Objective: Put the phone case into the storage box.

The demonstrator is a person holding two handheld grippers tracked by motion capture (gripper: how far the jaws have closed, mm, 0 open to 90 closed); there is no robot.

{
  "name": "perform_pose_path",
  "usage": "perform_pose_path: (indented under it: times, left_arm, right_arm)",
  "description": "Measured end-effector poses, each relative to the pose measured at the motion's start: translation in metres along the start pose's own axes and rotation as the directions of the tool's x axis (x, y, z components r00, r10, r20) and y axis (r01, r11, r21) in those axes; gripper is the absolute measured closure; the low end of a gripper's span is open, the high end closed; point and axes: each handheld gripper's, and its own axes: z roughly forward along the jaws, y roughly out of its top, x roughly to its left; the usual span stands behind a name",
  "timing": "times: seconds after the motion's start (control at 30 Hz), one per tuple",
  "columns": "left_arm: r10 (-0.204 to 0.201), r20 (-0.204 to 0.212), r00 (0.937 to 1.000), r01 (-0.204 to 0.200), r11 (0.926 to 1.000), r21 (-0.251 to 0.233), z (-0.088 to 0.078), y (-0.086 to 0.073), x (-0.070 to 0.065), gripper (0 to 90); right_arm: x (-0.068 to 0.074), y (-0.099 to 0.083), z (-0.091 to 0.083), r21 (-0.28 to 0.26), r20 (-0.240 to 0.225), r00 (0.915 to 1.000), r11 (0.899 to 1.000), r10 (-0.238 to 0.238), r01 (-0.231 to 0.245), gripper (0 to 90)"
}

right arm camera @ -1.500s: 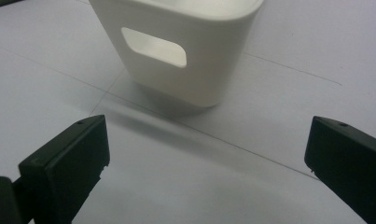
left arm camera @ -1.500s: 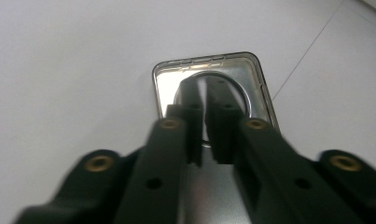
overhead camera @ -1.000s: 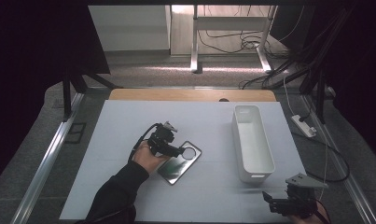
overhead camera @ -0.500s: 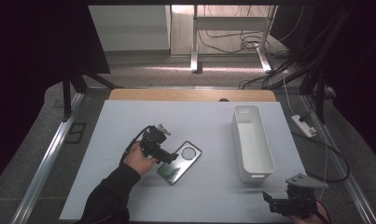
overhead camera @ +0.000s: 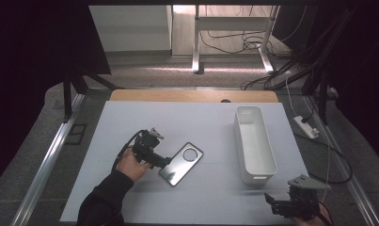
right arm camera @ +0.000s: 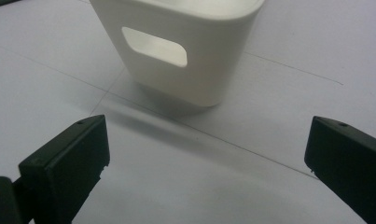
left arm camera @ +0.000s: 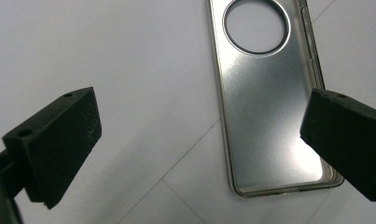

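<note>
Case (overhead camera: 181, 163): silver phone case with a round camera hole, lying flat and open side up on the worktop (overhead camera: 196, 127), left of centre, set diagonally, hole end toward the far right. Nothing holds it.

Left gripper (overhead camera: 164, 162): just at the case's near-left end, level with it. Its fingers (left arm camera: 59, 140) have just been opening and stand wide apart, empty; in the left gripper view the case's lower end lies partly before the right finger, clear of both pads.

Bin (overhead camera: 254, 143): white, long and narrow, empty, standing toward the right edge, well apart from the case. A cut-out handle faces the near end.

Right gripper (overhead camera: 283, 205): near the near-right corner, just short of the bin's near end, fingers (right arm camera: 66, 161) wide open, empty.

Handling note: the step in hand looks like a fresh grasp of the case, likely for the bin. The case is thin and flat; best to bring one finger under a long rim, close across the narrow width, and lift without scraping the worktop.
</note>
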Motion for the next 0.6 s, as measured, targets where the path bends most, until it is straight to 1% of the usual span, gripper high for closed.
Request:
perform_pose_path:
  times: [0.1,0.17,0.3,0.5,0.6]
  left_arm:
    - [-0.008,0.003,1.0000,0.008,0.9999,0.008,0.001,-0.002,0.000,0.0]
    - [-0.014,0.023,0.9996,0.013,0.9997,0.020,0.004,-0.002,0.001,0.0]
    - [-0.006,0.017,0.9998,0.005,0.9995,0.030,0.010,-0.002,-0.001,0.0]
    - [0.014,0.002,0.9999,-0.014,0.9979,0.064,0.023,-0.004,-0.007,0.0]
    - [0.014,0.000,0.9999,-0.014,0.9970,0.076,0.030,-0.006,-0.009,0.0]
  right_arm:
    - [0.000,0.000,0.000,0.002,0.000,1.0000,1.000,0.000,0.000,0.0]
    - [0.000,0.000,0.000,0.002,0.000,1.0000,1.000,-0.001,0.001,0.0]
    - [0.000,0.000,0.000,0.002,-0.001,1.0000,1.000,-0.001,0.001,0.0]
    - [0.000,0.000,0.000,0.000,-0.001,1.0000,1.000,0.000,0.000,0.0]
    - [0.000,0.000,0.000,0.000,-0.001,1.0000,1.000,-0.001,0.001,0.0]
